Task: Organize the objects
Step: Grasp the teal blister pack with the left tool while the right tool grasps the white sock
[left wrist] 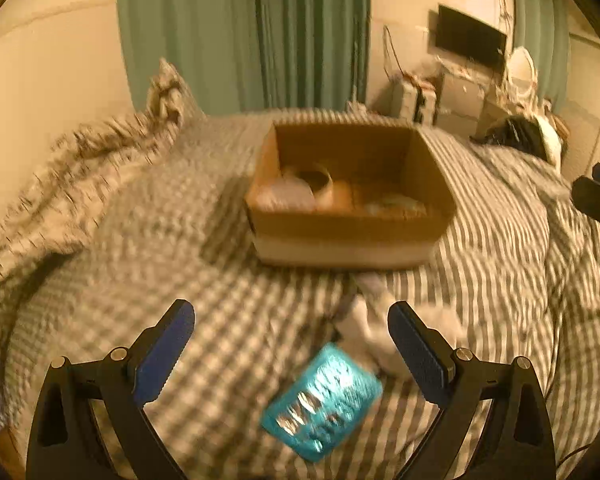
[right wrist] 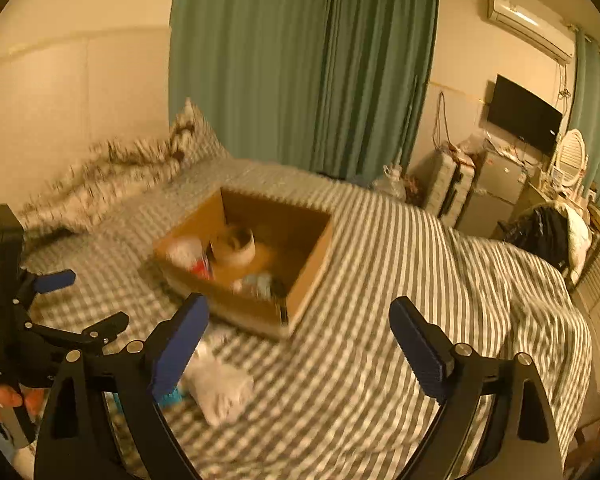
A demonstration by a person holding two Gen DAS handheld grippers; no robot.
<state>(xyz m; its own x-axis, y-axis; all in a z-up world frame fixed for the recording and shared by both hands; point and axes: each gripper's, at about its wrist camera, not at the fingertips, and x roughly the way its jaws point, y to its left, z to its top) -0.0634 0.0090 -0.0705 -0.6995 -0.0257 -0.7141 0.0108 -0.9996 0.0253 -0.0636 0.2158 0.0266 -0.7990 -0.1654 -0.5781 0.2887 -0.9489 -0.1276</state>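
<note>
An open cardboard box [left wrist: 352, 236] sits on the striped bed; it holds a tape roll [left wrist: 318, 182] and other small items. It also shows in the right wrist view [right wrist: 304, 276]. A shiny teal packet [left wrist: 322, 400] lies on the bedspread between my left gripper's [left wrist: 292, 340] open fingers, below them. A white crumpled cloth [left wrist: 380, 332] lies just beyond it, also in the right wrist view [right wrist: 220, 388]. My right gripper [right wrist: 300, 332] is open and empty, above the bed right of the cloth. The left gripper [right wrist: 80, 304] shows at the left of the right wrist view.
A striped bedspread [left wrist: 500, 240] covers the bed, with a rumpled blanket [left wrist: 100, 152] at the far left. Green curtains [right wrist: 300, 60] hang behind. A TV [right wrist: 524, 112], suitcase [right wrist: 448, 184] and cluttered furniture stand at the far right.
</note>
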